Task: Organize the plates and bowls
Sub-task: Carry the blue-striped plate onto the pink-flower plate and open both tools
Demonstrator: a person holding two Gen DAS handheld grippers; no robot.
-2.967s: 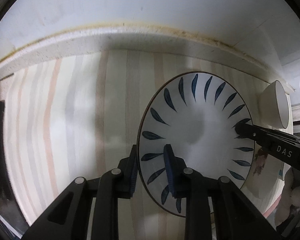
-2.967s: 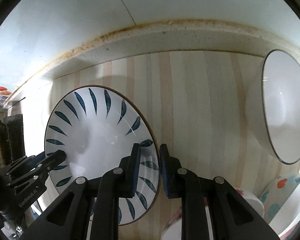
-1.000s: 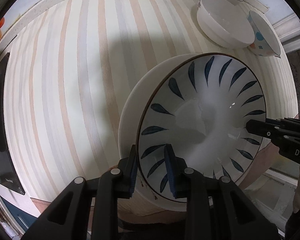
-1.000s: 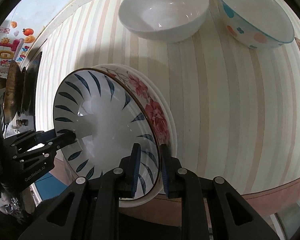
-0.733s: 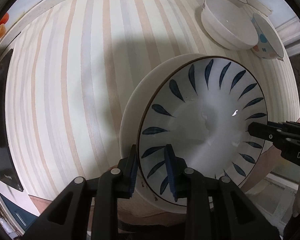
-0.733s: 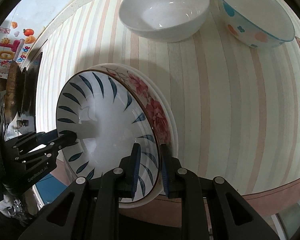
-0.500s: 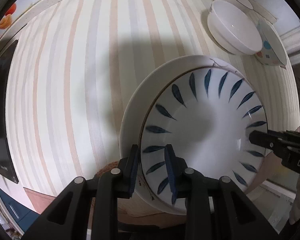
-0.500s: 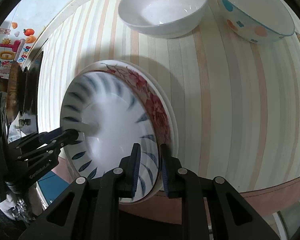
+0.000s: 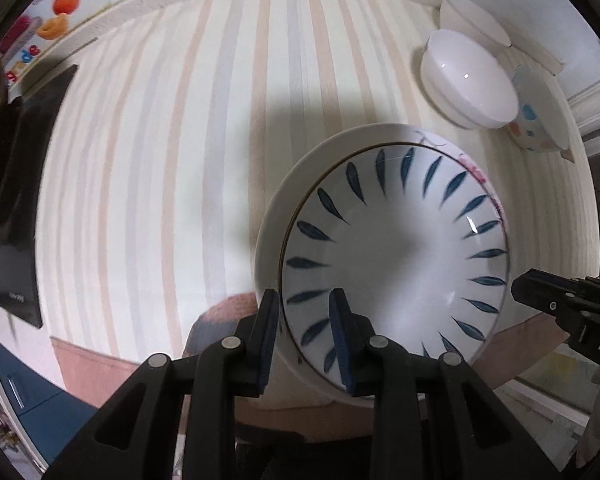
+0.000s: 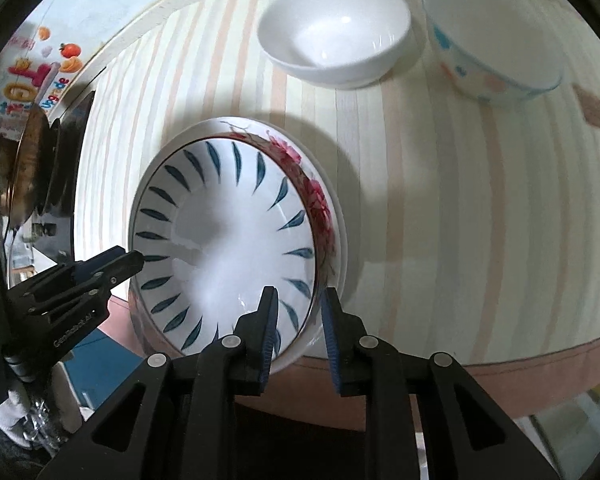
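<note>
A white plate with blue leaf marks (image 9: 396, 256) sits on top of a red-flowered plate (image 9: 276, 216) near the table's front edge. It also shows in the right wrist view (image 10: 228, 240), with the flowered plate (image 10: 320, 200) under it. My left gripper (image 9: 304, 320) has its jaws parted a little around the blue plate's left rim. My right gripper (image 10: 298, 316) has its jaws parted a little around the plates' right rim. The right gripper's tip shows in the left wrist view (image 9: 528, 284), just off the rim.
A plain white bowl (image 10: 332, 32) and a spotted bowl (image 10: 492, 40) stand on the striped table (image 10: 460, 200) behind the plates. Another white bowl (image 9: 472, 20) leans at the back wall. A black stove (image 9: 16, 184) lies at the left. The table's front edge (image 10: 500, 356) is close.
The blue-leaf plate came down from the wall side onto the flowered plate. Both grippers' jaws have widened slightly, and the right gripper's tip now stands just clear of the rim.
</note>
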